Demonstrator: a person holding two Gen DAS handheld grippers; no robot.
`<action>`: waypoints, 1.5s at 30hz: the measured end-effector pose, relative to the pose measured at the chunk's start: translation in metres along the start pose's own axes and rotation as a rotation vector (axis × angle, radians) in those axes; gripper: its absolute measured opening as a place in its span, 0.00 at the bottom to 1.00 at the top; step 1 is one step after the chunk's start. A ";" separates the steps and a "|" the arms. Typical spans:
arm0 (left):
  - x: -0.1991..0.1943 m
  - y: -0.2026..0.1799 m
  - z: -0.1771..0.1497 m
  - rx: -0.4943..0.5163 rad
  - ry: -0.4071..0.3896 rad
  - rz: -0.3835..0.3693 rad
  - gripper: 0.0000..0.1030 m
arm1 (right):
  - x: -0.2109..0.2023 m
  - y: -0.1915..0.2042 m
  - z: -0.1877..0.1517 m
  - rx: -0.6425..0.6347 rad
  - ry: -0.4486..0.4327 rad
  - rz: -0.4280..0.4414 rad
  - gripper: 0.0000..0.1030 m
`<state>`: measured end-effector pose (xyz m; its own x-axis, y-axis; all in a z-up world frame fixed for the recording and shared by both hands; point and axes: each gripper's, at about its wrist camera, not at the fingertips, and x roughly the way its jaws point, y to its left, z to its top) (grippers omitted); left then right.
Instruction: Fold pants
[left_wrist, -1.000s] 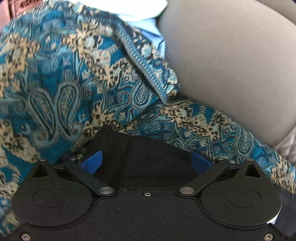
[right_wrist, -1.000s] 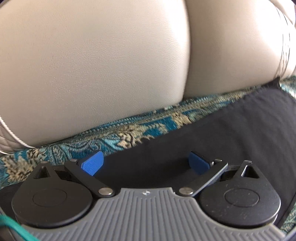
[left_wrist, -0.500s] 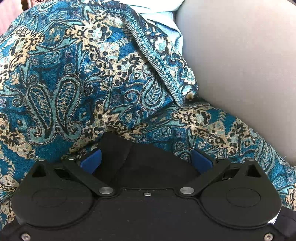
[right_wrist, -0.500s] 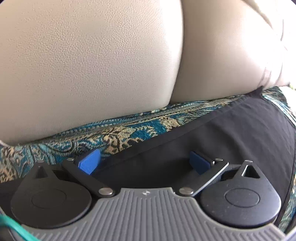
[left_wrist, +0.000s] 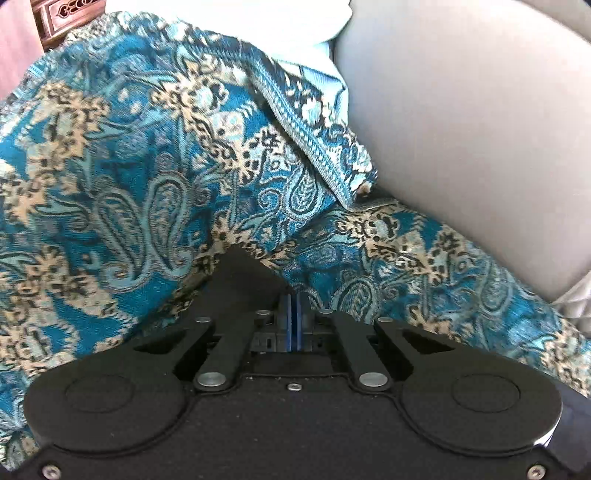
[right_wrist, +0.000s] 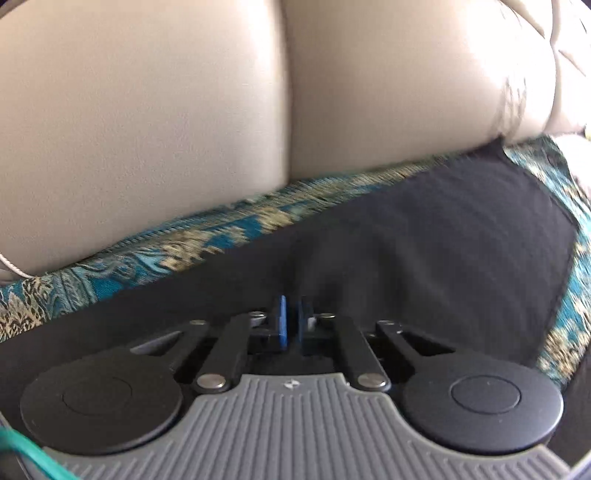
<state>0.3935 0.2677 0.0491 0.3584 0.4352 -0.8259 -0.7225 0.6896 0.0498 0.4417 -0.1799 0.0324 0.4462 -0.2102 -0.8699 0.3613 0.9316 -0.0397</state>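
Observation:
The black pants lie on a teal paisley throw over a beige sofa. In the left wrist view my left gripper is closing: its blue pads meet and pinch the black cloth, which rises in a peak just past them. Seen from the right wrist, the pants spread flat toward the right. My right gripper is closing too, its blue pads drawn almost together with black cloth gathered between them. The rest of the pants is hidden below both grippers.
A beige leather back cushion rises behind the throw, and two such cushions fill the right wrist view. Light blue cloth lies at the top, with carved wooden furniture at top left. A green cable crosses the lower left corner.
Both pairs of jaws have gone from wide open to closed on the black cloth. The cloth has bunched into a peak at the left pads. The right view has shifted and blurred.

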 end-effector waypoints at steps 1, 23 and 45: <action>-0.007 0.002 -0.001 0.011 -0.009 -0.004 0.03 | -0.004 -0.012 -0.001 0.018 0.006 0.011 0.06; -0.154 0.083 -0.054 0.173 -0.126 -0.216 0.03 | -0.103 0.016 -0.107 0.033 0.142 0.806 0.67; -0.155 0.097 -0.067 0.231 -0.161 -0.249 0.03 | -0.027 0.035 -0.105 0.504 0.121 0.709 0.33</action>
<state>0.2285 0.2283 0.1439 0.6081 0.3107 -0.7305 -0.4557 0.8901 -0.0008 0.3557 -0.1107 0.0030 0.6233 0.4275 -0.6547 0.3635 0.5829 0.7267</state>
